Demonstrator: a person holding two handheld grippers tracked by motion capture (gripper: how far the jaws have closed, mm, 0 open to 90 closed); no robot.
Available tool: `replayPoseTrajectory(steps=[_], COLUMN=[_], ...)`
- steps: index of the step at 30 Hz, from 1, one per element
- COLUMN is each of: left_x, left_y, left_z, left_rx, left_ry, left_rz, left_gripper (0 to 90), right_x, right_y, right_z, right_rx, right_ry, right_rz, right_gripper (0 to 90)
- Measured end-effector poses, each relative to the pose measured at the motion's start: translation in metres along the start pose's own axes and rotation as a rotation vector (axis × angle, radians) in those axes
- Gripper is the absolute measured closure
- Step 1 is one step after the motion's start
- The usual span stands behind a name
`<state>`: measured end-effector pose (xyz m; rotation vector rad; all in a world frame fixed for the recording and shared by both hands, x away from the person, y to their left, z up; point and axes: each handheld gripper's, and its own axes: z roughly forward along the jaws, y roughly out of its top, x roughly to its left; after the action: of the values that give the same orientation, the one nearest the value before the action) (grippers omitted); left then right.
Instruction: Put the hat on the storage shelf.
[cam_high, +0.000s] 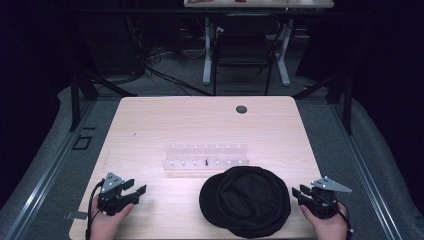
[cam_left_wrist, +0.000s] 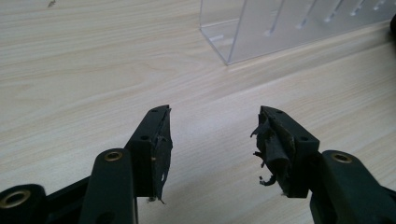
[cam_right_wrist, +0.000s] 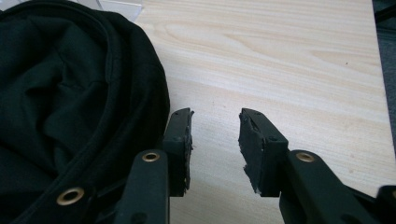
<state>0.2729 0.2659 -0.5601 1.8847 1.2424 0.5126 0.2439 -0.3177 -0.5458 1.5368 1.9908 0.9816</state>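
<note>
High view: light wood table (cam_high: 150, 125) takes up most of the frame, dark floor around it, a black folding chair (cam_high: 243, 50) and white-legged desk (cam_high: 260, 5) well behind. Small dark round grommet (cam_high: 241, 109) sits near the table's far edge, right of centre.

Black cap (cam_high: 246, 201), soft fabric, lies crumpled on the near half of the table, right of centre, brim toward the left. It sits just in front of a clear acrylic rack (cam_high: 206, 159), two stepped rows with small pegs; one dark peg shows near the middle of the front row. Cap's far edge is touching or nearly touching the rack's front; cannot tell which.

Left gripper (cam_high: 131, 192) at the near left corner, held in the person's left hand (cam_high: 107, 222), grey three-cornered plate on top, well apart from the cap. In the left gripper view its jaws stand wide apart over bare wood, nothing between them, torn black padding hanging off the pads (cam_left_wrist: 273, 149); rack corner (cam_left_wrist: 233, 32) ahead and to the right.

Right gripper (cam_high: 301, 195) at the near right, in the right hand (cam_high: 327, 225), just beside the cap's right edge. Right gripper view: jaws moderately spread, empty, bare table between them; cap (cam_right_wrist: 70, 102) lies right against the left-side jaw, apparently touching its outer face.
</note>
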Motion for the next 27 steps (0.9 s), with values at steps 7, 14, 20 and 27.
replayPoseTrajectory(steps=[7,14,20,27], left_x=[0.0,0.0,0.0,-0.002], left_y=[0.001,0.0,0.0,0.001], left_z=[-0.002,-0.003,-0.004,-0.003], left_rx=[0.001,0.013,0.007,0.002], left_ry=[-0.011,-0.014,-0.03,-0.033], left_rz=[-0.002,0.006,0.0,0.016], left_gripper=[46.3,46.8,49.1,48.6], right_x=[0.004,0.008,0.007,0.008], right_y=[0.004,0.02,0.025,0.032], right_z=[-0.005,-0.015,-0.016,-0.019], right_rx=[-0.003,0.003,0.02,0.022], right_ry=[-0.009,0.018,0.007,0.009], right_rz=[-0.008,0.019,0.006,-0.026], right_gripper=[63.9,65.9,61.8,64.1])
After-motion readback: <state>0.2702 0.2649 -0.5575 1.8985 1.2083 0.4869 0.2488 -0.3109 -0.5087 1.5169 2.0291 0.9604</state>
